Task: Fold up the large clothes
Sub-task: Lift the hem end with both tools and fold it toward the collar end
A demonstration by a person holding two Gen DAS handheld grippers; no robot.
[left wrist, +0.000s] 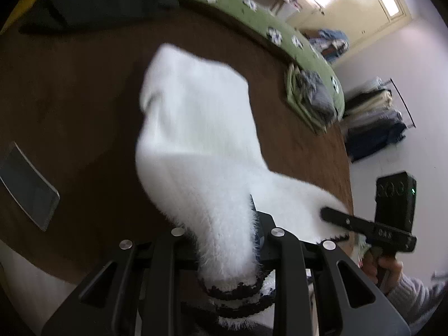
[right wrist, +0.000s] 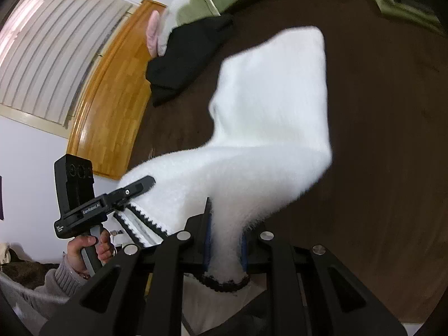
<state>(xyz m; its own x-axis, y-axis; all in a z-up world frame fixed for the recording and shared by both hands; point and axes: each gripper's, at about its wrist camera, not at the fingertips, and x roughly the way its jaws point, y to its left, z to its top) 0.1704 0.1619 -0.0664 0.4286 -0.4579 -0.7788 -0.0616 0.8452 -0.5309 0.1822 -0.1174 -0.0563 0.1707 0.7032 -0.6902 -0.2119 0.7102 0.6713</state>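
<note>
White fuzzy garment [left wrist: 196, 128] strung between left gripper [left wrist: 224, 240] and right gripper [right wrist: 224, 240], hanging above brown table [left wrist: 70, 98]. Dark-trimmed hem bunched in both jaws, each nearly closed and clamped on fabric. Black clothing [left wrist: 98, 0] at table's far edge; folded pile [left wrist: 310, 98] beside green cushion [left wrist: 238, 8].

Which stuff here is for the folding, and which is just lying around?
For the folding:
white fluffy garment
left gripper, shut on it
right gripper, shut on it

Just lying around:
black clothing
green blanket
phone
folded pile
</note>
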